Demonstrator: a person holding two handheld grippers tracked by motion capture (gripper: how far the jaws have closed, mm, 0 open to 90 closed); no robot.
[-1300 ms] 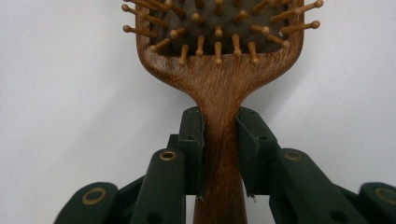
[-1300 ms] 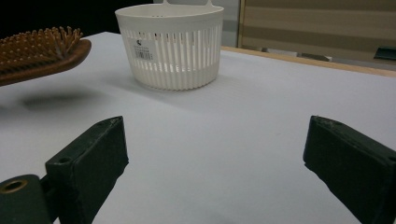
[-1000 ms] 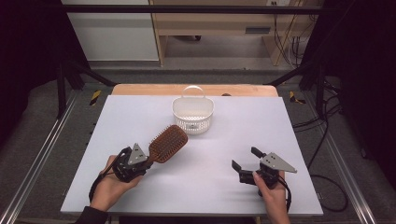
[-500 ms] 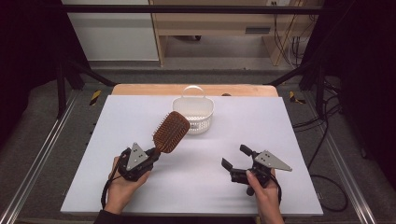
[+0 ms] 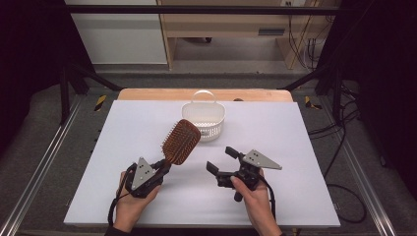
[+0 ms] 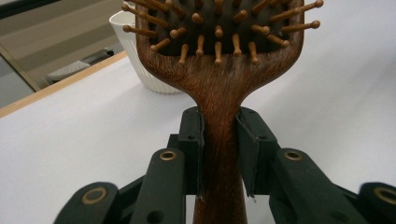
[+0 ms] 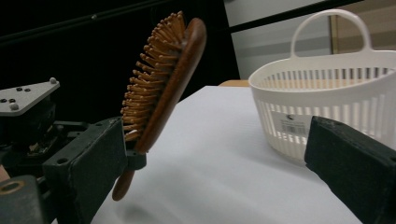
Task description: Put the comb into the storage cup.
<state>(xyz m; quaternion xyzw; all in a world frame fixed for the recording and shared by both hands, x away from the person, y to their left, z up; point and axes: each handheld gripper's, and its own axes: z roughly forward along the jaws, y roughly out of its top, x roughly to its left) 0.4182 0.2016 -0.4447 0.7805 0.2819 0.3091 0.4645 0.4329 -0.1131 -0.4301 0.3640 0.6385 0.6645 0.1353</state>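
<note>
My left gripper (image 5: 164, 167) is clamped on the neck of the wooden hairbrush (image 5: 181, 141); in the left gripper view both jaw pads press the handle just below the paddle. The brush (image 6: 219, 70) is lifted off the white table (image 5: 123, 128), head tilted up toward the white basket (image 5: 203, 118) and stopping just short of its near wall. In the left gripper view the top of the paddle is cut off by the frame edge, and the handle's lower end is hidden between the jaws.

My right gripper (image 5: 221, 160) has its jaws spread wide, holding nothing, on the near side of the basket, beside the brush but apart from it. In the right gripper view its own jaws cover the brush (image 7: 163, 74) handle's middle and the basket's (image 7: 327, 79) lower right corner; the basket's label is too small to read.
</note>
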